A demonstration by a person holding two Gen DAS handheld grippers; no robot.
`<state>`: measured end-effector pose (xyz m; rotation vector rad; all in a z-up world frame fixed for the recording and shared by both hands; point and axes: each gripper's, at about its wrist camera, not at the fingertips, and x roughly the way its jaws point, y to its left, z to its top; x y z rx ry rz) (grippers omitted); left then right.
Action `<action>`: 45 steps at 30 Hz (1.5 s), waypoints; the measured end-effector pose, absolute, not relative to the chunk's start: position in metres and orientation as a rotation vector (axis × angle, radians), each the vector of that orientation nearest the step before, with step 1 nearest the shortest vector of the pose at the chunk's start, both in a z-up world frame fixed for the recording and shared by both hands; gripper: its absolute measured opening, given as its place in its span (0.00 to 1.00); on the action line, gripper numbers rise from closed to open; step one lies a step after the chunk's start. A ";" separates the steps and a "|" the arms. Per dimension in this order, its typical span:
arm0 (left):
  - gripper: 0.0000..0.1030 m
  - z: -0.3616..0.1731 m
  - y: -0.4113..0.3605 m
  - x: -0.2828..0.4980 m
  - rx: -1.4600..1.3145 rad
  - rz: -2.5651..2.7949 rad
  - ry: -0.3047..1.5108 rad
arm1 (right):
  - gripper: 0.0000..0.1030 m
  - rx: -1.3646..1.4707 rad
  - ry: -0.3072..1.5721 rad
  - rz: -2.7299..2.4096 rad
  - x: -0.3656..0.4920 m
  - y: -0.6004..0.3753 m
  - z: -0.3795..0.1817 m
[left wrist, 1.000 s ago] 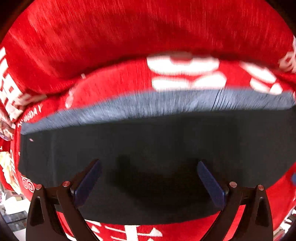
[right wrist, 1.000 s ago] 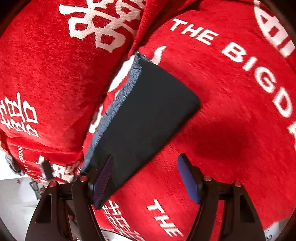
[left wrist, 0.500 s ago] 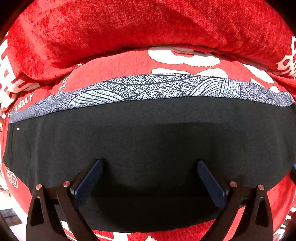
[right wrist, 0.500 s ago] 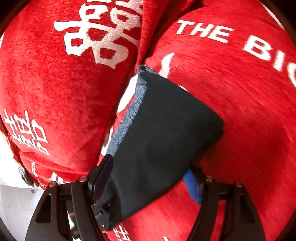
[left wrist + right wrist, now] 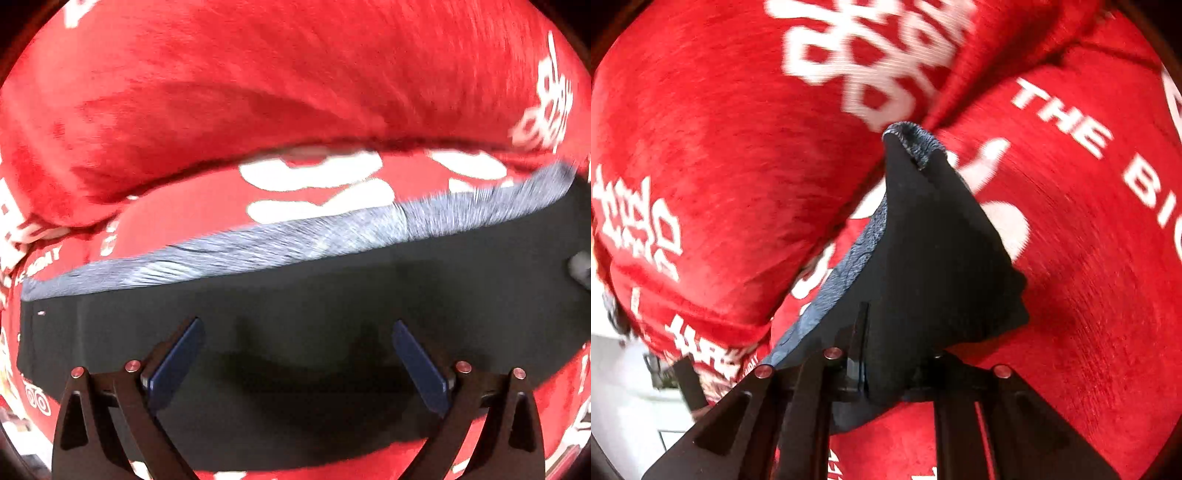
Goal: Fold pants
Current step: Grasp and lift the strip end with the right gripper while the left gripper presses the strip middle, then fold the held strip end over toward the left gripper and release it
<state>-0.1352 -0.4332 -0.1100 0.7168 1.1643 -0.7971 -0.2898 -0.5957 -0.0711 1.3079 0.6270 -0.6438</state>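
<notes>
The black pants, folded into a long strip with a grey patterned band along the far edge, lie on a red sofa seat. My left gripper is open above the black cloth, its blue pads wide apart and empty. In the right wrist view my right gripper is shut on the near end of the pants and the cloth rises in a bunched peak in front of it.
The red sofa back cushion with white lettering rises right behind the pants. The red seat cover with white letters spreads to the right. A white floor shows at the lower left past the sofa edge.
My right gripper closed on the end of the pants and lifted it, so the cloth now bunches up. In the left view the pants strip has tilted and its right end has risen.
</notes>
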 end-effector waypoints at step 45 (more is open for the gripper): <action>0.99 -0.038 -0.217 0.037 0.447 -0.860 1.252 | 0.50 1.061 0.980 -0.452 -0.064 -0.379 -0.055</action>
